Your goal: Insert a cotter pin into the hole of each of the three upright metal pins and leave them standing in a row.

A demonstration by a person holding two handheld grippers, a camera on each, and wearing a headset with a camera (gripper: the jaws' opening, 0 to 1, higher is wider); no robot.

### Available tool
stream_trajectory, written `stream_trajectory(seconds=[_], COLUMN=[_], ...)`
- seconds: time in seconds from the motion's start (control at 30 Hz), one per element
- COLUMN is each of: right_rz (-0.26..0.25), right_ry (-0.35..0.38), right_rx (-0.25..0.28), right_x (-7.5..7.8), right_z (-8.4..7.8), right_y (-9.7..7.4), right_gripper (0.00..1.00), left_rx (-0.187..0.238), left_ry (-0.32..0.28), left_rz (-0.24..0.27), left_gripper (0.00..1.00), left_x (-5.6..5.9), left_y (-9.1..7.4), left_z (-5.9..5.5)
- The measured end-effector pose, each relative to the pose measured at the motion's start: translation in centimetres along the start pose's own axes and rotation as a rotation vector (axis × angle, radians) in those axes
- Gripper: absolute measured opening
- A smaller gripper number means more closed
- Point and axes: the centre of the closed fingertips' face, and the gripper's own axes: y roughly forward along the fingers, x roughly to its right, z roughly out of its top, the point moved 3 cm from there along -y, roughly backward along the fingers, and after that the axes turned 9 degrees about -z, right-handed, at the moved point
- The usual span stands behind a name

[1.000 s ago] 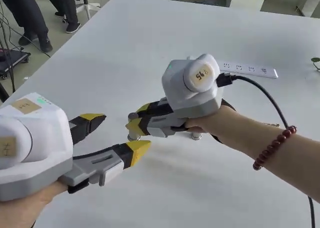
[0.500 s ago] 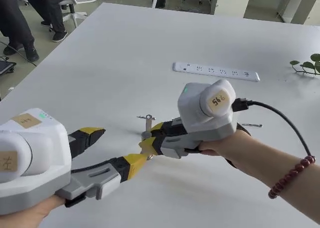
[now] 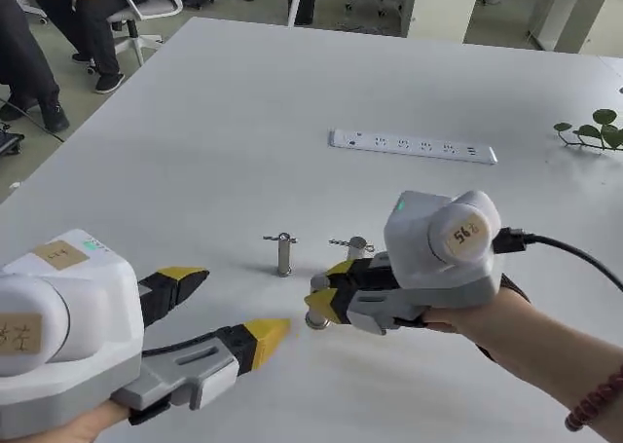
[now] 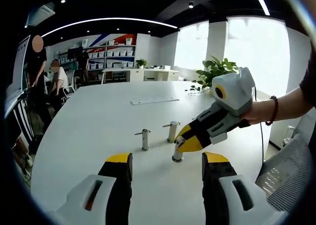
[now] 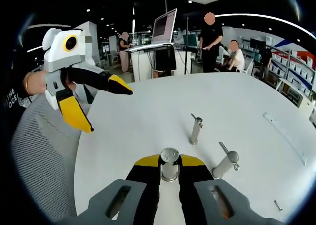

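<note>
Metal pin (image 5: pixel 169 164), upright: clamped in right tongs (image 3: pixel 321 307), hand held level, low over worktop (image 3: pixel 292 122). Left tongs (image 3: pixel 237 302): apart, angled toward it, near.

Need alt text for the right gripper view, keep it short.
The right gripper is shut on a short silver metal pin. Two more silver pins, each with a cotter pin through its top, stand beyond on the white table; the left gripper hangs open at upper left.
</note>
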Motion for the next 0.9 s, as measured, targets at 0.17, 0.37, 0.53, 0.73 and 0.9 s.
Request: stream_trajectory(seconds=[0.17,0.37,0.53,0.73,0.9], right_rz=[-0.005,-0.032,-0.038,-0.057,-0.068], right_ry=[0.005,0.029,0.030,0.015,0.042], right_rx=[-0.022,-0.017,-0.013,0.014,0.032], right_x=[0.0,0.3,0.4,0.4,0.5], right_z=[-1.1,-1.9,-2.1,-2.3,-2.3], right_y=[-0.2,-0.5,-0.7,-0.9,-0.9], right_gripper=[0.08,0.08,0.08,0.09,0.09], left_rx=[-0.006,-0.019,-0.024,-0.030,-0.038], left_ry=[0.003,0.008,0.002,0.005,0.008], left_rz=[-0.010,-0.032,-0.036,-0.045,-0.052], left_gripper=[0.56,0.55,0.54,0.54,0.54], left_x=[0.2,0.5,0.6,1.0,1.5], left_y=[0.3,0.5,0.8,0.9,1.0], left_z=[-0.1,-0.2,-0.3,-0.3,-0.4])
